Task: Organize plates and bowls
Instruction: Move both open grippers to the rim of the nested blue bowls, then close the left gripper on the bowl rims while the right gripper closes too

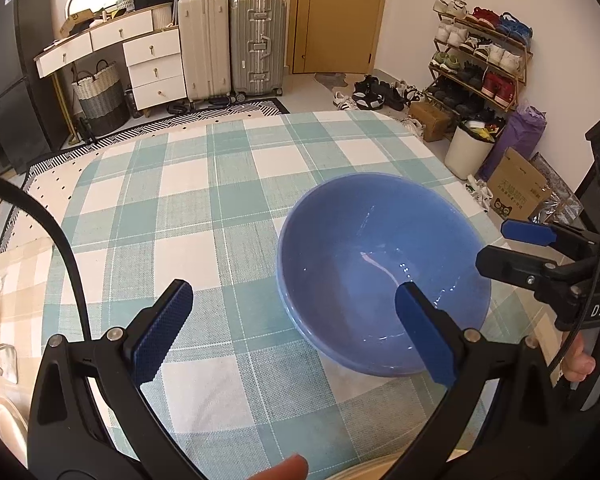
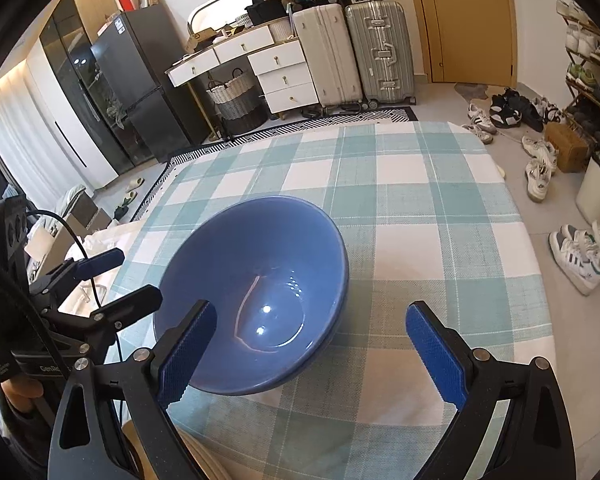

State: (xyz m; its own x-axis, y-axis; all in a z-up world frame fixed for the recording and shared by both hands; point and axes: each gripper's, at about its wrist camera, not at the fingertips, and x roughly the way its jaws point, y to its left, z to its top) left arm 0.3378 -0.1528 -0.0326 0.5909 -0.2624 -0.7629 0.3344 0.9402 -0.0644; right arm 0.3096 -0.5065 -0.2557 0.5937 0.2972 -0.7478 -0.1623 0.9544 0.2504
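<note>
Blue glazed ceramic bowl (image 1: 380, 276) upright on the teal-and-white checked tablecloth (image 1: 204, 208), near the table's near edge. Left gripper (image 1: 296, 332) spread wide, right finger over the bowl's near rim, holding nothing. Right gripper (image 2: 312, 356) likewise spread and empty. Before stacking, a grip is best centred squarely on the rim wall, since glaze probably slips.

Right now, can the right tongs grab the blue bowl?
Probably yes. The right tongs are open, the blue bowl sits just ahead on the checked tablecloth, and nothing lies between; one pad already overlaps its near rim.
</note>
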